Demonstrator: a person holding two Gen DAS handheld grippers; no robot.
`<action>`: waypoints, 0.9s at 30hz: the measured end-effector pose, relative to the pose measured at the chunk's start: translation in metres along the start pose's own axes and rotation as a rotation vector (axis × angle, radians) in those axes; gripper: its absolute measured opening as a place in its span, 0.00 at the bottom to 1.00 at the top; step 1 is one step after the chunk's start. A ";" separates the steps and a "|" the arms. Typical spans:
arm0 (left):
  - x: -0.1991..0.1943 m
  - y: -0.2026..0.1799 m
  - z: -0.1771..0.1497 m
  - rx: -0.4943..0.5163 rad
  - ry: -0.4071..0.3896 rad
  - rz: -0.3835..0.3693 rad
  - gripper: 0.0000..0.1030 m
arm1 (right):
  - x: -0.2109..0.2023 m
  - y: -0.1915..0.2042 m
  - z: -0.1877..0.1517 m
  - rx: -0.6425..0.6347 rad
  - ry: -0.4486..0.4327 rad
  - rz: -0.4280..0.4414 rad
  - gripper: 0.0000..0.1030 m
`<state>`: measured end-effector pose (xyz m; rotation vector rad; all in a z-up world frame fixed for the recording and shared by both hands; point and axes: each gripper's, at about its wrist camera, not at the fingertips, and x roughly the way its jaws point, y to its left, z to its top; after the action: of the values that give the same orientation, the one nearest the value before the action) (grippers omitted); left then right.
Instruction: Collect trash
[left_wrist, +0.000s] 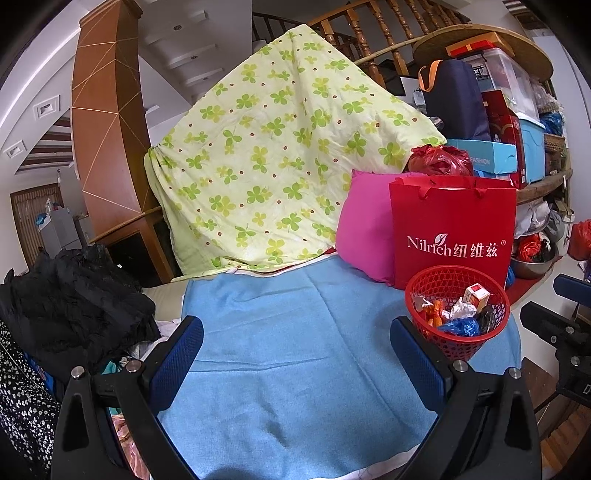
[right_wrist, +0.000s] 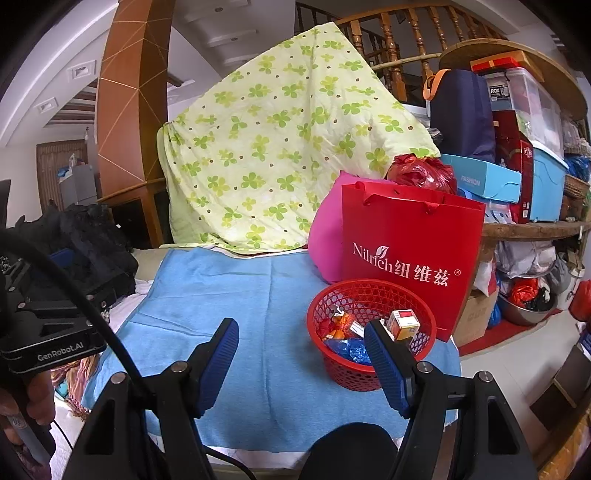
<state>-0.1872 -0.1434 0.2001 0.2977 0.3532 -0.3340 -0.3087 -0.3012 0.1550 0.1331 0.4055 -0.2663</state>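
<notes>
Trash fills the red mesh basket (right_wrist: 371, 332) on the blue towel (right_wrist: 236, 314); left gripper (left_wrist: 295, 350) and right gripper (right_wrist: 301, 354) hover beside that basket, fingers spread, empty.

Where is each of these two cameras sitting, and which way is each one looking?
Left wrist view: rides the left gripper, facing forward and slightly down over the blue cloth; both open fingers show, nothing between.
Right wrist view: rides the right gripper, facing likewise; open fingers, plus the person's hand holding the other gripper at left.
Shared: red basket of trash, red paper bag, clover quilt.
</notes>
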 end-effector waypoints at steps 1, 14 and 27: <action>0.000 0.000 0.000 0.000 0.000 0.000 0.98 | 0.000 0.000 0.000 0.001 0.001 0.000 0.72; -0.003 0.008 -0.002 -0.013 -0.004 0.003 0.98 | 0.004 0.013 0.002 -0.014 0.017 0.009 0.72; -0.004 0.010 -0.002 -0.013 -0.007 0.002 0.98 | 0.005 0.015 0.002 -0.022 0.016 0.013 0.72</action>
<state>-0.1881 -0.1324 0.2022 0.2839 0.3480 -0.3308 -0.2991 -0.2884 0.1564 0.1167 0.4230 -0.2483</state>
